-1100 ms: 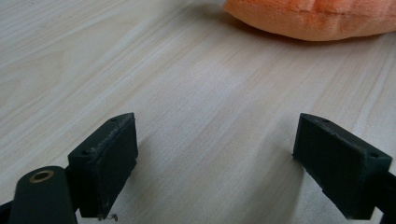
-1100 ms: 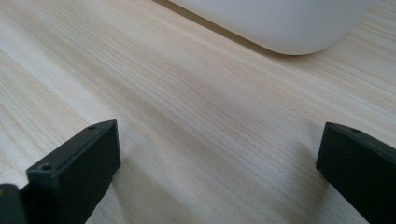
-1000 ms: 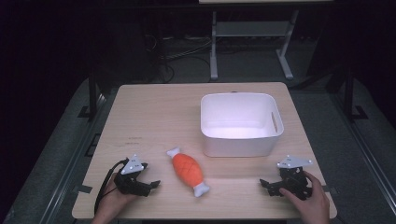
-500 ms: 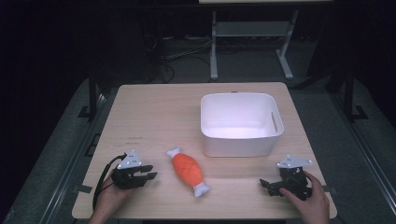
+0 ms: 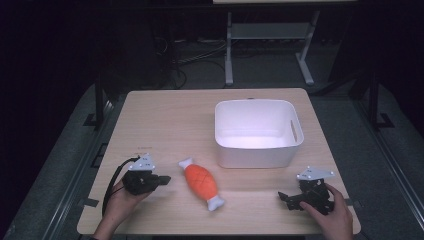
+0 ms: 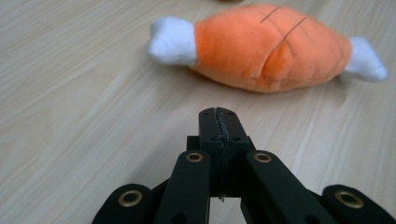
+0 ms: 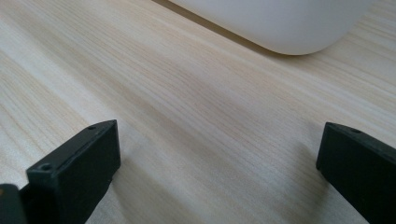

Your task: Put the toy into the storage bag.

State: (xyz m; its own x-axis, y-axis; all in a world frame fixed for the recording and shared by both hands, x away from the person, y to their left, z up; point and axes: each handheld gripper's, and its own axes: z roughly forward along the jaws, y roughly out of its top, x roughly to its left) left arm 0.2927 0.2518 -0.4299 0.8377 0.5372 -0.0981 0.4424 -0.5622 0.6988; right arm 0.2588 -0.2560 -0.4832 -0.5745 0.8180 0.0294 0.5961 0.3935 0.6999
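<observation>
Left gripper view puts the left gripper, jaws just closed empty on each other, short of the plush drumstick lying at twelve o'clock. To grip well it should reopen and straddle the orange middle. Farther off, the right gripper rests wide open at five o'clock of the white bin.

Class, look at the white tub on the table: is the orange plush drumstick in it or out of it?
Out. The orange plush drumstick lies on the bare table in front of the white tub, whose inside looks empty.
</observation>
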